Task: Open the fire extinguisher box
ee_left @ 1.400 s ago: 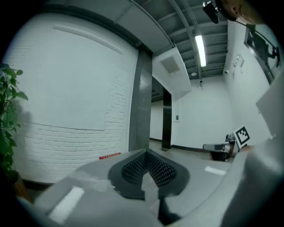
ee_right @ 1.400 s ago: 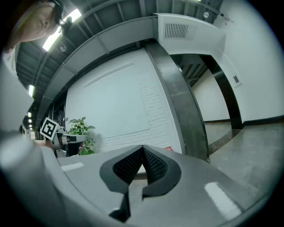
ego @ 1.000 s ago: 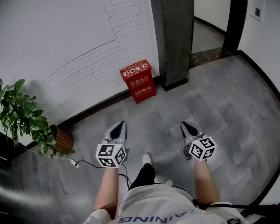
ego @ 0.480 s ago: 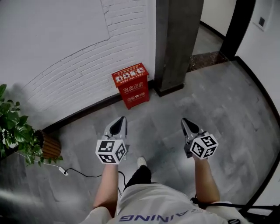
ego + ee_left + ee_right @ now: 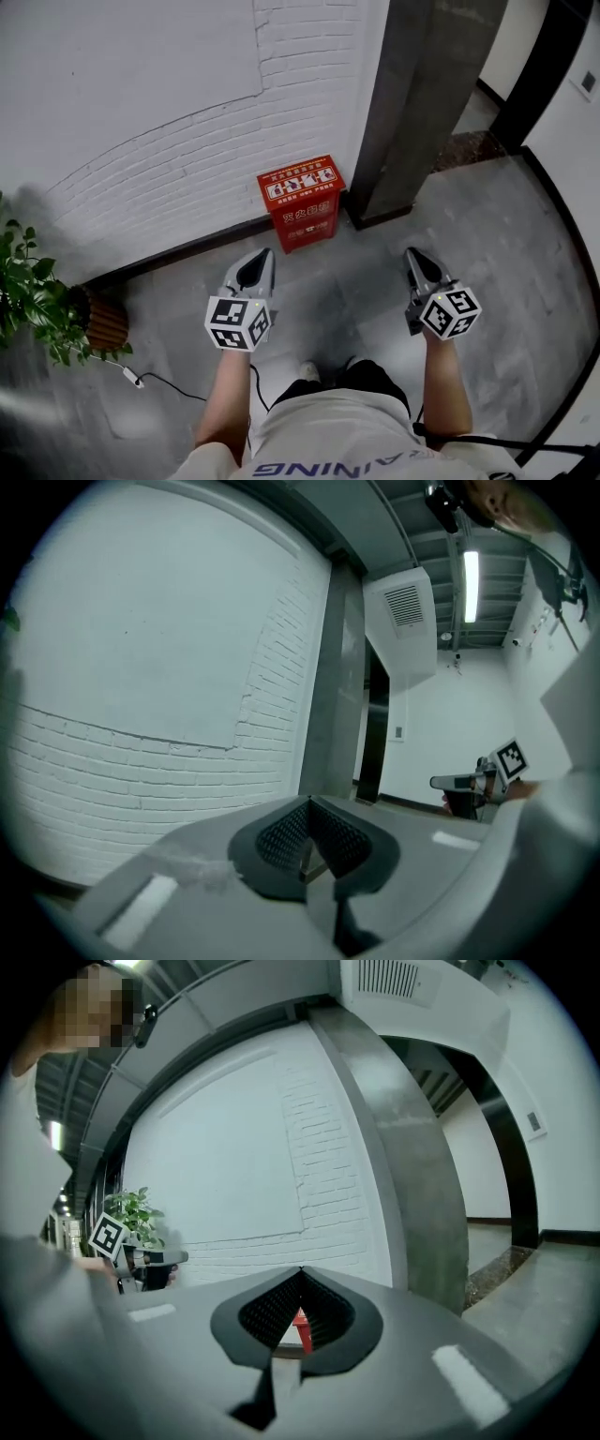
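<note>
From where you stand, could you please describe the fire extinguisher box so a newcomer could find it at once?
Follow the white brick wall to the dark grey pillar. The fire extinguisher box stands on the floor by the wall, just left of that pillar. It is the only red thing there, with pale print on top.

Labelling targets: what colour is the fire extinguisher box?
The fire extinguisher box is red, clearest in the head view.
</note>
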A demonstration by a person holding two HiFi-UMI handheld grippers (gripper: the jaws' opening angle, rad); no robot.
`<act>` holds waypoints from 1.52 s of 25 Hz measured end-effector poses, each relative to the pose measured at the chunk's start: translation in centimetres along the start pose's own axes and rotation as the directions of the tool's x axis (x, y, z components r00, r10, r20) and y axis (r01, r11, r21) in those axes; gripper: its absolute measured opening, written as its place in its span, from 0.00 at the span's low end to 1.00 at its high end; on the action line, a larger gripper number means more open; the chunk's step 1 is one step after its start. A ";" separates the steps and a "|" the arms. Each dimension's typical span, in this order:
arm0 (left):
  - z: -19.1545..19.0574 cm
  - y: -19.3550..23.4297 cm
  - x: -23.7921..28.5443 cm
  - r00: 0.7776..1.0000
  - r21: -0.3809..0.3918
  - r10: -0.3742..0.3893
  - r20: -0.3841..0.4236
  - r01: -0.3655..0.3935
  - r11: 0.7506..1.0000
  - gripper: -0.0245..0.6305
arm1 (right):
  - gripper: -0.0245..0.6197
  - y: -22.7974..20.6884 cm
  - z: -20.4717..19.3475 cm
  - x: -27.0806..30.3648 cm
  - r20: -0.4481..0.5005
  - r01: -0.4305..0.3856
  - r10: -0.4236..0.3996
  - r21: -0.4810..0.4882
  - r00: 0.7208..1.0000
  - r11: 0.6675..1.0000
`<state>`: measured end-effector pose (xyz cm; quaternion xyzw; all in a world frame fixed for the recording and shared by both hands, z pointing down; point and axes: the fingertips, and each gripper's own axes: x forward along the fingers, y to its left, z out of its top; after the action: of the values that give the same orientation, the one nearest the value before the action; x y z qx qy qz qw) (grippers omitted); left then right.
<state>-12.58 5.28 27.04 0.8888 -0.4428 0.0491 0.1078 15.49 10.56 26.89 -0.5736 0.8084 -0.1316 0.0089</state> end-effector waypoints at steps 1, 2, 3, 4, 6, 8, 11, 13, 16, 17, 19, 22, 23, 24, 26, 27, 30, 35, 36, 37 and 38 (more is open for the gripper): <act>0.0 0.6 0.7 1.000 -0.007 0.004 -0.001 -0.004 1.000 0.05 | 0.05 -0.2 0.2 1.2 -0.005 -0.008 0.008 -0.004 1.000 1.000; 0.1 1.2 1.4 1.000 -0.016 0.009 0.000 -0.009 1.000 0.05 | 0.05 -0.5 0.4 2.5 -0.011 -0.017 0.017 -0.007 1.000 1.000; 0.2 1.8 2.2 1.000 -0.024 0.015 0.002 -0.015 1.000 0.05 | 0.05 -0.7 0.5 3.8 -0.016 -0.028 0.027 -0.010 0.999 1.000; 0.2 2.3 2.9 1.000 -0.030 0.019 0.001 -0.019 0.999 0.05 | 0.05 -0.9 0.6 5.1 -0.021 -0.041 0.040 -0.012 0.999 0.999; 0.2 3.3 4.4 1.000 -0.034 0.027 -0.001 -0.027 0.999 0.05 | 0.05 -1.4 0.8 7.9 -0.031 -0.070 0.069 -0.012 0.997 0.998; 0.4 4.3 6.2 0.999 -0.034 0.046 -0.001 -0.046 0.998 0.05 | 0.05 -2.5 1.0 10.8 -0.036 -0.094 0.094 -0.010 0.995 0.995; 0.8 6.0 9.7 0.996 -0.036 0.085 -0.006 -0.085 0.996 0.05 | 0.05 -5.3 1.7 15.5 -0.037 -0.123 0.123 -0.003 0.992 0.992; 1.4 7.0 12.6 0.994 -0.038 0.111 -0.008 -0.111 0.993 0.05 | 0.05 -7.5 2.4 18.8 -0.042 -0.145 0.145 -0.003 0.989 0.989; 1.8 8.2 17.9 0.989 -0.045 0.148 -0.018 -0.148 0.988 0.05 | 0.05 -11.2 3.2 23.8 -0.065 -0.185 0.184 -0.010 0.981 0.983; 1.5 8.5 19.9 0.986 -0.044 0.161 -0.029 -0.163 0.986 0.05 | 0.05 -12.4 3.2 25.4 -0.076 -0.201 0.199 -0.011 0.977 0.980; 0.6 9.1 23.6 0.979 -0.040 0.195 -0.062 -0.198 0.979 0.05 | 0.05 -14.7 3.2 28.5 -0.100 -0.231 0.228 -0.015 0.968 0.973; -0.1 9.9 28.1 0.971 -0.050 0.227 -0.080 -0.231 0.972 0.05 | 0.05 -18.2 2.6 32.4 -0.134 -0.262 0.257 -0.014 0.957 0.965; -0.5 10.2 29.4 0.969 -0.051 0.233 -0.083 -0.237 0.970 0.05 | 0.05 -19.2 2.1 33.5 -0.145 -0.268 0.264 -0.006 0.954 0.963; -0.9 10.7 30.5 0.967 -0.050 0.240 -0.092 -0.245 0.968 0.05 | 0.05 -20.0 1.3 34.5 -0.157 -0.273 0.270 0.003 0.950 0.962; -2.1 11.7 32.2 0.961 -0.052 0.254 -0.108 -0.261 0.964 0.05 | 0.05 -21.1 -0.8 36.2 -0.187 -0.287 0.287 0.025 0.940 0.958; -2.7 12.2 33.0 0.959 -0.057 0.259 -0.112 -0.267 0.962 0.05 | 0.05 -21.3 -1.9 36.9 -0.202 -0.295 0.296 0.035 0.934 0.955; -5.2 13.4 35.0 0.956 -0.070 0.259 -0.136 -0.270 0.960 0.05 | 0.05 -21.8 -5.3 38.7 -0.236 -0.307 0.310 0.050 0.921 0.950; -11.2 14.7 37.1 0.955 -0.074 0.200 -0.217 -0.220 0.973 0.05 | 0.05 -23.0 -11.7 40.9 -0.305 -0.277 0.284 0.065 0.909 0.959; -12.1 15.0 37.6 0.957 -0.069 0.187 -0.223 -0.207 0.976 0.05 | 0.05 -23.3 -12.9 41.4 -0.316 -0.275 0.280 0.064 0.907 0.959; -13.0 15.2 38.0 0.958 -0.067 0.176 -0.227 -0.196 0.978 0.05 | 0.05 -23.5 -14.2 41.9 -0.325 -0.274 0.279 0.061 0.904 0.960; -14.1 15.2 38.3 0.958 -0.070 0.166 -0.232 -0.187 0.980 0.05 | 0.05 -23.6 -15.6 42.2 -0.337 -0.276 0.279 0.059 0.899 0.959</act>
<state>-1.52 -30.06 49.99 0.8285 -0.5071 0.1386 0.1928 20.35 -32.81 52.99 -0.4208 0.8704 -0.2306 -0.1103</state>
